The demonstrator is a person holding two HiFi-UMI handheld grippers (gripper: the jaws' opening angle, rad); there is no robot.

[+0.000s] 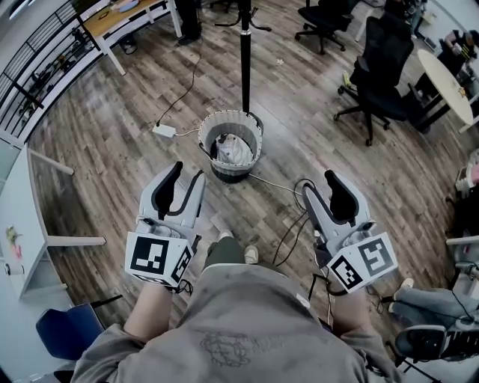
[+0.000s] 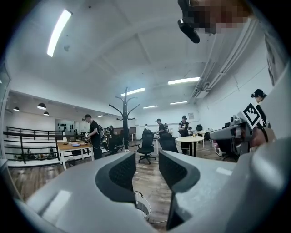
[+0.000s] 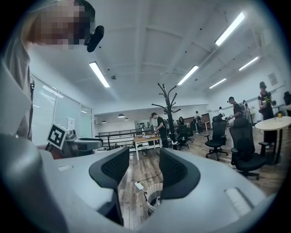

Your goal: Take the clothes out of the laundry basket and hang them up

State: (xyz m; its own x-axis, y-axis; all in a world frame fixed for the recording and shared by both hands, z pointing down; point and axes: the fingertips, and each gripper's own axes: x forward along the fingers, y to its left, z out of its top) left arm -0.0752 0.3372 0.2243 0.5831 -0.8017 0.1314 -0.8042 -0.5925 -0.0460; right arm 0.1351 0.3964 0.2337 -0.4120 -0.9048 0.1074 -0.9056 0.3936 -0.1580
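A round grey laundry basket (image 1: 233,126) stands on the wood floor ahead of me with a white garment (image 1: 233,149) inside. Right behind it rises the black pole of a coat rack (image 1: 245,56). My left gripper (image 1: 186,178) and right gripper (image 1: 318,184) are held side by side short of the basket, both open with nothing between the jaws. In the left gripper view, the basket rim (image 2: 142,205) shows below the open gripper (image 2: 148,170), with the rack (image 2: 125,113) beyond. The right gripper view shows its open gripper (image 3: 144,170) above the basket (image 3: 155,196), with the rack (image 3: 169,104) beyond.
A white power adapter (image 1: 163,130) and cables (image 1: 288,228) lie on the floor near the basket. Black office chairs (image 1: 382,67) and a round table (image 1: 445,82) stand at the right. A desk (image 1: 120,21) is at the back left, a white table (image 1: 22,224) on the left. People stand further off.
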